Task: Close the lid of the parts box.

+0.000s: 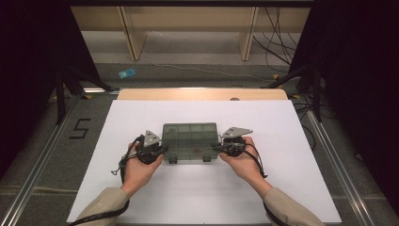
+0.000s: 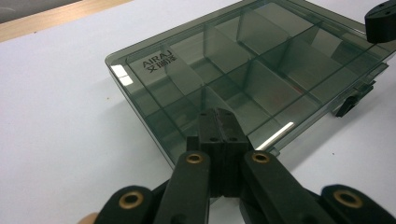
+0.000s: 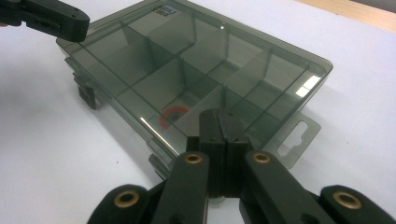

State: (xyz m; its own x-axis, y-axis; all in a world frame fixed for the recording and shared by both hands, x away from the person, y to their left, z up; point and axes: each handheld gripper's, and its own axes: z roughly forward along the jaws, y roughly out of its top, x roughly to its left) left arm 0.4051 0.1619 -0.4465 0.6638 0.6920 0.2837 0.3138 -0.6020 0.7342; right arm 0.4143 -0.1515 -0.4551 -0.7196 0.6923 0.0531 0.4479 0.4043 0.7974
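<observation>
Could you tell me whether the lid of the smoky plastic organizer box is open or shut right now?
Shut. The lid lies flat over the divided compartments of the organizer box, its surface catching window glare in both gripper views, and it sits level on the white table sheet.

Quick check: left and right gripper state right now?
Left gripper: jaws closed, nothing between them, at the box.
Right gripper: jaws closed, nothing held.

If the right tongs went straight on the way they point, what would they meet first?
Probably the lid of the smoky clear box: the right tongs, shut and empty, sit at its near edge and point across it toward the left tongs. Whether they already touch is unclear.
</observation>
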